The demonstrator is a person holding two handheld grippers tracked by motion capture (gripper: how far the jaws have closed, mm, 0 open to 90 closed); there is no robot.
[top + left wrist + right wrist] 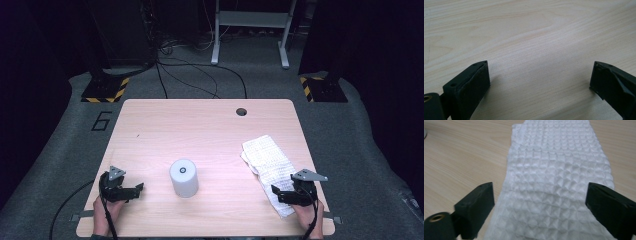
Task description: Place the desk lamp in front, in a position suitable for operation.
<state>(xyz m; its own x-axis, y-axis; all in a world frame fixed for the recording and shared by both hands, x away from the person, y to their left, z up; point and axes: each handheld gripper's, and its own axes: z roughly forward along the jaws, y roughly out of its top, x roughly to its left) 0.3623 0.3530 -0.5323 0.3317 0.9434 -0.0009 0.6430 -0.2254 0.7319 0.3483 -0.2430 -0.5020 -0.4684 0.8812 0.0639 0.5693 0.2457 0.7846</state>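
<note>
Both tongs sit low at my edge of the table (150, 125), and both have their jaws spread with nothing pinched. My right gripper (540, 203) hangs just above the near end of the white waffle-weave cloth (556, 175); its jaws straddle the strip, one over bare wood at the cloth's edge, the other over its far margin, neither pressing on it. From above, that gripper (284, 194) covers the cloth's (267, 162) closest end, while the rest runs away from it, up the table and slightly inward. I judge the cloth lies flat and lengthwise like this so I can take it by the short near edge; a wide stance suits that, since the fabric is broad and limp.

My left gripper (539, 77) rests over plain wood, jaws wide, pointing inward toward the white cylinder (183, 177) that stands upright between my two grippers, well apart from the cloth. In the high view the left gripper (131, 191) looks parked, held ready rather than working. My hands hold both grippers from behind, forearms coming in from my side, wrists low, jaws roughly level with the tabletop.
</note>
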